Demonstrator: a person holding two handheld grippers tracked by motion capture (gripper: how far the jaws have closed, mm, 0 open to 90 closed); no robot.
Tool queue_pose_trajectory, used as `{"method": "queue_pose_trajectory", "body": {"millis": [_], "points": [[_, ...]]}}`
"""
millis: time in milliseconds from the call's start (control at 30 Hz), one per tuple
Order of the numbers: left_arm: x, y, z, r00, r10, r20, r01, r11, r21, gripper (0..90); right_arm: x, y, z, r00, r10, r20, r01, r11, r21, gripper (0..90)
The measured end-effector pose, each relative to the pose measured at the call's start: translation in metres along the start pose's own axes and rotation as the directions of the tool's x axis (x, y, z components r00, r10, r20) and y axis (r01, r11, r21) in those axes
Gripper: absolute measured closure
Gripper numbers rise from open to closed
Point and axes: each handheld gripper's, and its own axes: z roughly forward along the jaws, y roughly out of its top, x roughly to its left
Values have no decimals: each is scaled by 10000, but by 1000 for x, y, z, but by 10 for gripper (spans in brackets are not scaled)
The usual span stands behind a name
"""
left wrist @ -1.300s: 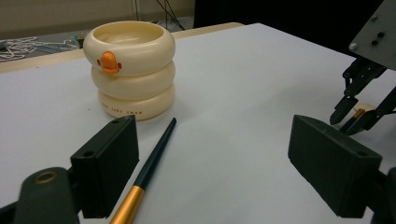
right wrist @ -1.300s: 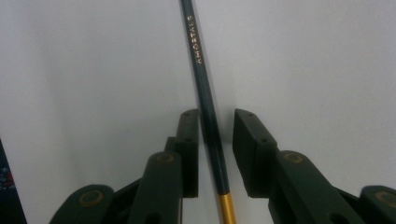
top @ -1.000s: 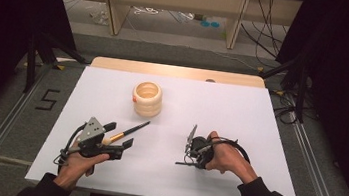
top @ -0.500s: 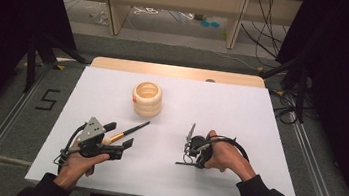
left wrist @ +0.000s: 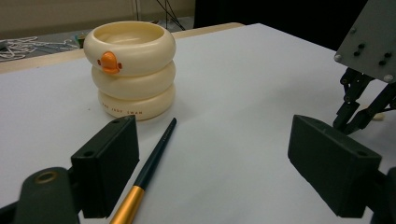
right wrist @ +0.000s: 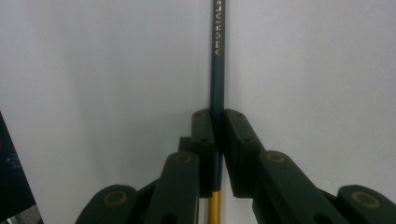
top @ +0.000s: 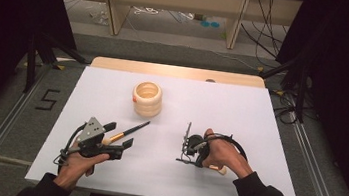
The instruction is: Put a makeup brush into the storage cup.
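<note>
A cream cup (top: pixel 147 98) shaped like stacked rings, with an orange beak, stands at the table's middle back; it is also in the left gripper view (left wrist: pixel 133 70). A dark-handled brush (top: pixel 131 129) with a gold ferrule lies on the table, pointing at the cup. My left gripper (top: pixel 118 136) stands open around its near end, the brush (left wrist: pixel 154 163) close to the left jaw. My right gripper (top: pixel 185 147) is shut on a second dark brush (top: pixel 188 130). In the right gripper view the jaws (right wrist: pixel 218 121) clamp that lettered handle (right wrist: pixel 217 56) just above its gold ferrule.
The white table (top: pixel 260 118) has a wooden strip along its far edge. Metal rails run along the floor on both sides, and cables lie on the floor beyond. The right gripper (left wrist: pixel 357 105) is at the right edge of the left gripper view.
</note>
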Motion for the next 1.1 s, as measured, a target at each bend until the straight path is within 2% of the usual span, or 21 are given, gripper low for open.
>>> {"method": "queue_pose_trajectory", "body": {"millis": [67, 200, 333, 367, 433, 467, 500, 567, 600, 667, 700, 800, 833, 867, 900, 933, 967, 1067, 1100], "points": [[0, 0, 0, 10000, 64, -1, -64, 10000, 0, 160, 2, 1, -1, 9998, 189, 51, -190, 9995, 253, 830], [0, 0, 0, 10000, 55, -7, -55, 10000, -2, 161, 1, 3, -1, 9998, -6, 217, 3, 9999, 131, 834], [1, 1, 0, 9999, 160, -8, -160, 9999, -1, 161, 2, 3, -2, 9995, 33, 319, -38, 9999, 154, 835], [16, 7, 0, 9721, 2342, -134, -2343, 9721, -101, 161, 1, 2, -3, 9995, 15, 318, -19, 9999, 128, 835], [16, 7, 0, 9720, 2345, -151, -2347, 9721, -71, 161, 1, 2, -6, 9989, 6, 474, -5, 10000, -17, 836], [16, 7, 0, 9720, 2344, -151, -2345, 9721, -75, 161, 2, 2, -8, 9988, 190, 453, -188, 9998, -32, 836], [0, 0, -1, 10000, 25, -29, -25, 10000, 8, 161, 1, 1, -10, 9983, 109, 572, -99, 9998, -181, 836], [1, 1, -1, 9998, 196, -8, -196, 9998, -3, 161, 1, 1, -12, 9981, 123, 602, -111, 9997, -217, 836], [1, 1, -1, 9998, 213, -6, -213, 9998, 0, 161, 3, 2, -14, 9978, 281, 596, -267, 9994, -241, 836], [2, 1, 0, 9994, 349, 57, -349, 9994, -44, 161, 3, 1, -17, 9973, 236, 699, -208, 9990, -392, 836], [16, 7, 0, 9719, 2348, -159, -2349, 9720, -59, 161, 3, 1, -18, 9970, 218, 737, -185, 9988, -451, 836], [16, 7, 0, 9723, 2333, -162, -2334, 9724, -45, 161, 3, 1, -21, 9959, 16, 904, 44, 9978, -657, 836], [16, 7, 0, 9719, 2349, -143, -2351, 9720, -80, 161, 4, 2, -23, 9963, 173, 841, -121, 9980, -622, 836], [0, 0, -1, 10000, 9, -8, -9, 10000, 5, 161, 4, 2, -24, 9955, 125, 936, -61, 9976, -684, 836], [1, 1, -1, 9999, 168, 5, -168, 9999, -3, 161, 4, 1, -25, 9956, 68, 936, 1, 9973, -732, 837], [16, 7, -1, 9724, 2326, -172, -2327, 9725, -43, 161, 5, 1, -26, 9952, 186, 963, -110, 9968, -791, 836], [0, 1, -1, 10000, 76, 2, -76, 10000, -6, 161, 4, 1, -27, 9954, 100, 954, -20, 9965, -837, 836], [1, 1, -1, 9997, 244, -4, -244, 9997, 5, 161, 4, 1, -29, 9940, 180, 1076, -78, 9956, -938, 836], [1, 1, -1, 9998, 223, 0, -223, 9998, -5, 161, 3, 0, -30, 9941, -44, 1081, 156, 9946, -1027, 836]]}}
